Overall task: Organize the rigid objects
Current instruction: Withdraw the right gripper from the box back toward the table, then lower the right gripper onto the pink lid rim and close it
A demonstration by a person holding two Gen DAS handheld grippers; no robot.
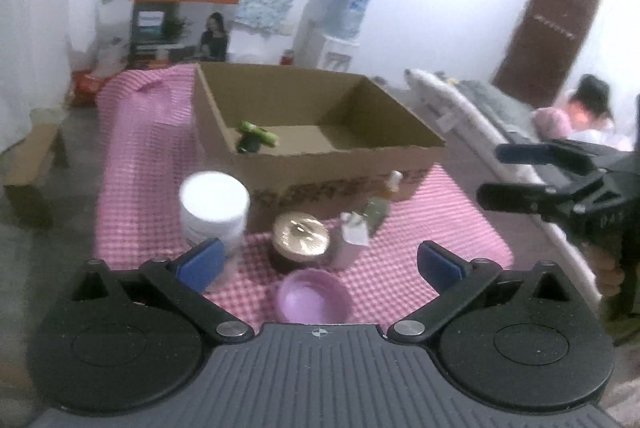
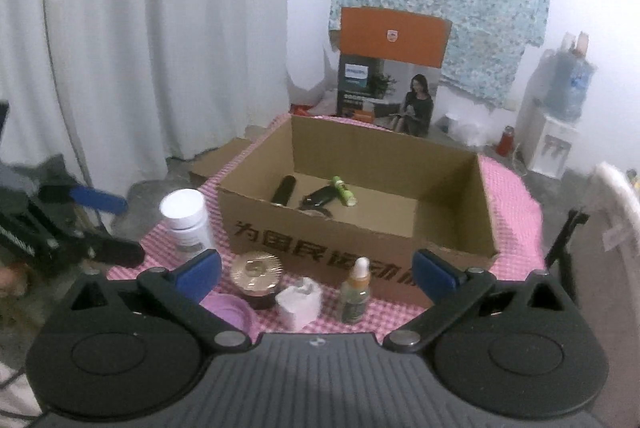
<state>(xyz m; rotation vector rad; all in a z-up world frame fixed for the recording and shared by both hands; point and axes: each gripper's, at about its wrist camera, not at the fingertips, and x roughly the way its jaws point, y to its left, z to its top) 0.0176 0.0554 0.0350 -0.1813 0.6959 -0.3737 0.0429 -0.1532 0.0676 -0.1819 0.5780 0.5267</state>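
Both my hand-held grippers, left (image 1: 320, 264) and right (image 2: 316, 270), are spread empty (items crowd); I risk toppling the dropper bottle (image 2: 355, 294).

Each gripper is the same build: a ribbed grey body with a small crosshair mark at its front edge, 2 round black discs beside it, and black linkage arms pinned with silver rivets. The left gripper (image 1: 320, 264) and right gripper (image 2: 316, 270) both end in blue pads (image 1: 202, 262). Faint white digits, perhaps "045", mark the right gripper's black frame.
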